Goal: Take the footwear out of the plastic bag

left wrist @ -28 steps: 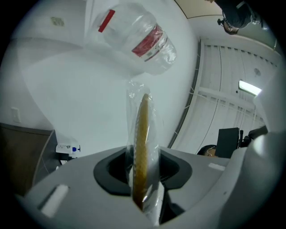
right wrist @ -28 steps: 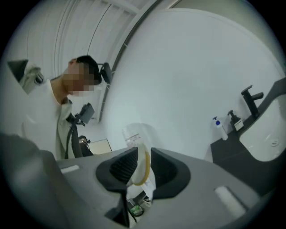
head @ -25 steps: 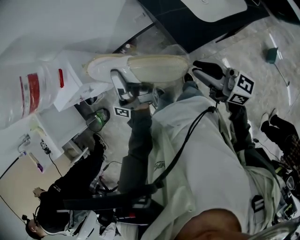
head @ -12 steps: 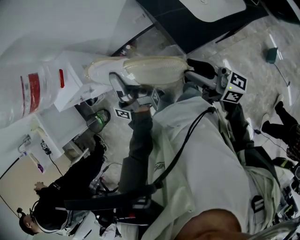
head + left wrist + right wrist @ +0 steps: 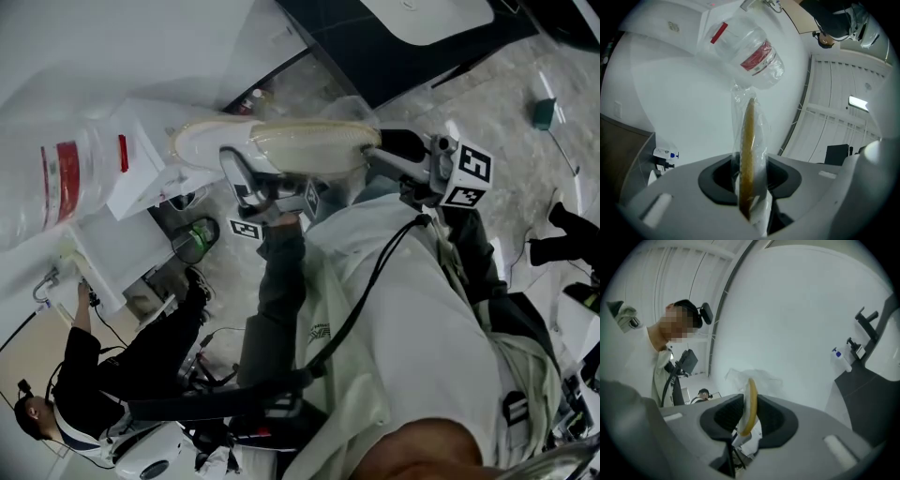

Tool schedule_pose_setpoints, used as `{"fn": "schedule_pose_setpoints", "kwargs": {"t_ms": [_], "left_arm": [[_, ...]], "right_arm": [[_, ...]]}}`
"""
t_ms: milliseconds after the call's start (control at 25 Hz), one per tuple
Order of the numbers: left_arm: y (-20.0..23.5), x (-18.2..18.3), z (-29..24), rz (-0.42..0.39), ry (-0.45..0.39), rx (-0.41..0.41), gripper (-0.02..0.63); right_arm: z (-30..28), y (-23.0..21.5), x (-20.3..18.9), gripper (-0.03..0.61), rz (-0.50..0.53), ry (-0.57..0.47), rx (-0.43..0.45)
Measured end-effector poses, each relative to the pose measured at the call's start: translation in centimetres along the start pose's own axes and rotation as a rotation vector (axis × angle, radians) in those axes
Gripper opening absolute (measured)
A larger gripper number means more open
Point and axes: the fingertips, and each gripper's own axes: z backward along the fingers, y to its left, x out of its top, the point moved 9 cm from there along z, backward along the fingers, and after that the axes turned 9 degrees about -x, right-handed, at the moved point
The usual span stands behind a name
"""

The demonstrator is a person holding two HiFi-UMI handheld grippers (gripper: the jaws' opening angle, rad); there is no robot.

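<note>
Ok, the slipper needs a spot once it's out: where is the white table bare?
Bare: the broad white table left of the red-labelled clear pack, as the left gripper view shows. Crowded: near the table's edge, where that pack and a white box sit together.

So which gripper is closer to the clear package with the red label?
Left. The left gripper, clamped on the bagged slipper, sits on the side toward the package; the right gripper, jaws just closing on the slipper's far end, is farther.
</note>
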Motion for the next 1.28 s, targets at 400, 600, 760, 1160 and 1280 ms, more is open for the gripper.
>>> {"fn": "schedule_pose_setpoints", "kwargs": {"t_ms": [400, 600, 760, 1160, 1280], "left_arm": [[0.3, -0.4, 0.2, -0.037, 0.046, 0.065, 0.117], [0.6, 0.1, 0.3, -0.039, 0.023, 0.077, 0.123], [0.7, 0.7, 0.2, -0.055, 0.008, 0.076, 0.116], [1.0, 1.3, 0.1, -0.067, 0.000, 0.076, 0.073], [1.0, 0.9, -0.1, -0.062, 0.001, 0.070, 0.066]], "right_arm": [[-0.2, -0.6, -1.2, 0.055, -0.228, 0.096, 0.031], [0.8, -0.7, -1.0, 0.044, -0.283, 0.061, 0.057], [2.4, -1.0, -0.4, 0.041, -0.286, 0.027, 0.080], [5.1, -0.9, 0.5, 0.040, -0.241, 0.008, 0.097], [5.9, -0.8, 0.9, 0.040, -0.231, 0.006, 0.110]]}}
